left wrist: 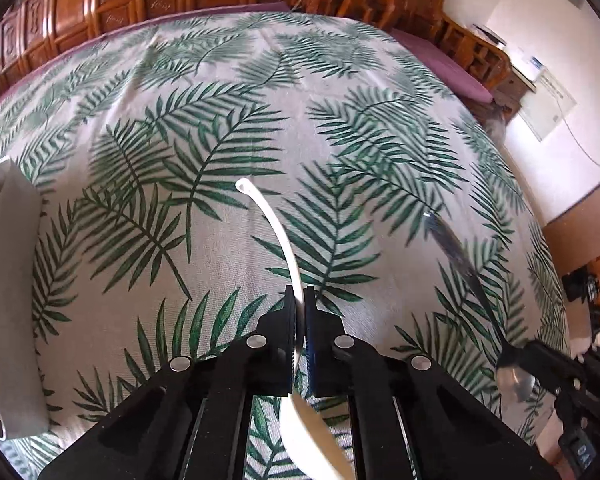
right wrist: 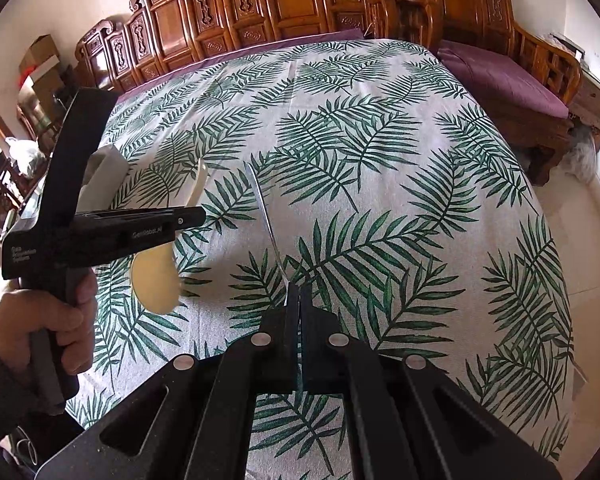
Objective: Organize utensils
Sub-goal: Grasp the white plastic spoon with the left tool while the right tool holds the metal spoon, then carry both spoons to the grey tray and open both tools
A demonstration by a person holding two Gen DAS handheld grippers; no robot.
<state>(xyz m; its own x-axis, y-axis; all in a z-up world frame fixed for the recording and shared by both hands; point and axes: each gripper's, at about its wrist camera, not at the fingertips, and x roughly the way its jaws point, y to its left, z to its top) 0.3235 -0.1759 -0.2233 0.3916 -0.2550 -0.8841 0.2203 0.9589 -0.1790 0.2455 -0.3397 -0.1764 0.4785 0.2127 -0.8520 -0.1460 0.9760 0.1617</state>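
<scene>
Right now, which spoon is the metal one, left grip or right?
The right hand-held gripper holds the metal spoon: thin, shiny. The left holds a cream plastic spoon.

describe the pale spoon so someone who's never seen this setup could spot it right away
Start at the big table under the palm-leaf tablecloth. Near its left side, the left gripper, held in a hand, has its jaws shut on a cream spoon. Unlike the thin, shiny metal spoon held beside it, it is matte, pale, with a broad rounded bowl.

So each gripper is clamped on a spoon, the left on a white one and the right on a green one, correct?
Not quite: the right gripper holds a shiny metal spoon, not a green one, as the left wrist view shows. The left gripper is indeed clamped on the white spoon.
</scene>
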